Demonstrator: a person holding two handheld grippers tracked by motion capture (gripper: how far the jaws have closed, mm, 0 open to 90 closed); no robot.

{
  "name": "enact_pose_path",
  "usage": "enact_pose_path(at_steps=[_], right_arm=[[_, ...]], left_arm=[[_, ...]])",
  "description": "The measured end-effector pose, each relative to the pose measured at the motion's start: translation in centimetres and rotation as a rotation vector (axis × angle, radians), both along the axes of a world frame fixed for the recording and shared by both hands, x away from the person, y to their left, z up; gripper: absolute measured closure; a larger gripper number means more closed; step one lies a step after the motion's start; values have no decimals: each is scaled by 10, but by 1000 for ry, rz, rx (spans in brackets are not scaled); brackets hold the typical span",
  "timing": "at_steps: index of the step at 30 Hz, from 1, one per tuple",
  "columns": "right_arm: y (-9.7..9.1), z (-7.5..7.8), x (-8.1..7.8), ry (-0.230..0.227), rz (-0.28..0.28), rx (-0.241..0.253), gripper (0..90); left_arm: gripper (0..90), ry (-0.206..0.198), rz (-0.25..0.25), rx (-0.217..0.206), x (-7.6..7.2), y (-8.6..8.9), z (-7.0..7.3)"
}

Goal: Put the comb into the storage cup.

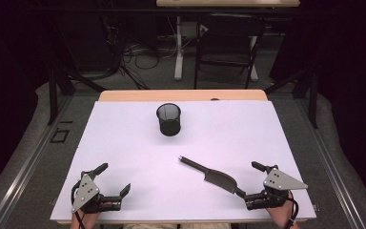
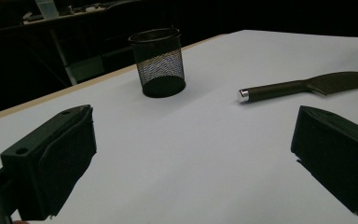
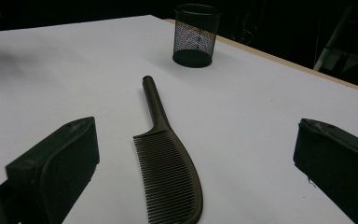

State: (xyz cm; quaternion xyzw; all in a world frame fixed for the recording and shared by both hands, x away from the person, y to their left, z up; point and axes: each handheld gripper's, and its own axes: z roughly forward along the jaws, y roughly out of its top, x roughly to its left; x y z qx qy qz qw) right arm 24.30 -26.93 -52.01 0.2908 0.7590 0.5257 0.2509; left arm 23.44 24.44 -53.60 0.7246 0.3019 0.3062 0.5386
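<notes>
A black mesh cup [image 1: 169, 119] stands upright at the far middle of the white table top [image 1: 124, 143]. A dark comb [image 1: 209, 174] lies flat at the near right, handle pointing toward the cup. My right gripper [image 1: 249, 179] is open at the comb's toothed end, one jaw close to its tip. In the right gripper view the comb [image 3: 168, 172] lies between the open jaws of the right gripper [image 3: 193, 163], with the cup [image 3: 196, 35] beyond. My left gripper [image 1: 116, 178] is open and empty at the near left. The left gripper [image 2: 193, 154] faces the cup [image 2: 160, 63] and the comb [image 2: 303, 86].
The wooden table edge [image 1: 181, 95] shows behind the white sheet. Beyond it stand a dark chair [image 1: 228, 45] and a white desk leg [image 1: 178, 47], with cables [image 1: 133, 52] on the floor. Bare white surface lies between the grippers.
</notes>
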Motion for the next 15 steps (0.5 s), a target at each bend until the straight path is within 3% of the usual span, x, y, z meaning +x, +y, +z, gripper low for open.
enact_pose_path(at_steps=[15], right_arm=[[14, 1, 7, 51, 17, -42, 0]], left_arm=[[0, -1, 6, 5, 1, 1, 0]])
